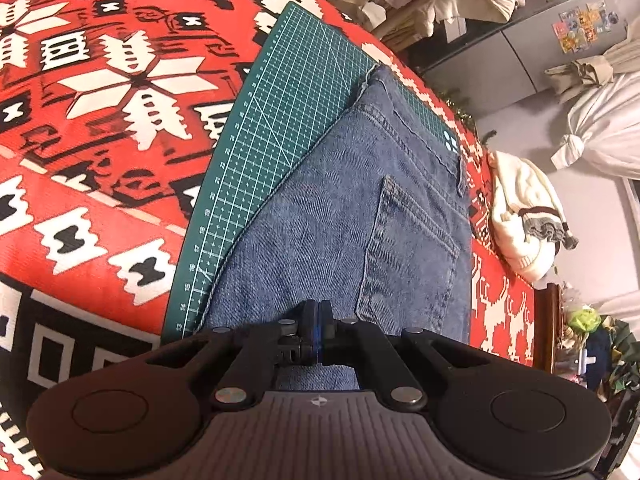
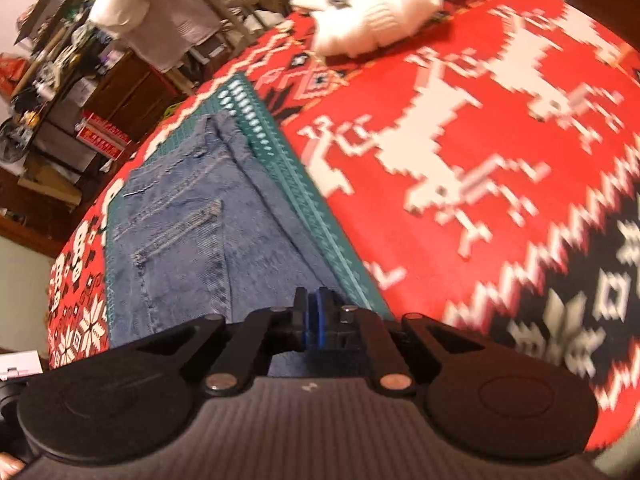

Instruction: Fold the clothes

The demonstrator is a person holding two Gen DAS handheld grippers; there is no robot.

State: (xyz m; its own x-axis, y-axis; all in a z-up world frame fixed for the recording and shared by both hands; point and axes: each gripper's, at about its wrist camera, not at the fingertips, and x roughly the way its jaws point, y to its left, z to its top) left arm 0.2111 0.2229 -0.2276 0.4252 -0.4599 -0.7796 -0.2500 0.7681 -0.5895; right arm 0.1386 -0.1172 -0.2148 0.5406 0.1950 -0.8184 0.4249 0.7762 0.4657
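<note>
- At the bottom of each wrist view, both tools have their pads pressed together: left gripper (image 1: 319, 334) and right gripper (image 2: 311, 330) each show only a thin blue strip between the black pads.
- Denim runs right up to and under both tips. Looks like each is pinching an edge of the jeans (image 1: 340, 216), but the actual bite is hidden behind the pads, so that is a judgement.
- Just ahead of the left gripper: jeans lie flat, back pocket (image 1: 408, 252) up, waistband at the far end. Long axis runs straight away from the tool, along its pointing line.
- Right view: same jeans (image 2: 188, 232), again running away from the tips, pocket to the left of centre, far end narrowing to a corner. Picture is motion-blurred, so fine detail is unreliable.
- Both grippers sit at the near end of the garment, on either side; neither is clearly nearer the far end.
- Jeans rest on a green mat (image 1: 280, 92), which lies on a red patterned cloth (image 1: 100, 140).
- Any fold from this hold would have to go along that axis, near end carried toward the waistband. Layer count under the tips is not readable, so fold stage is open.
- Far: a white knit garment (image 1: 520, 216) sits on the cloth, well apart from the jeans.
</note>
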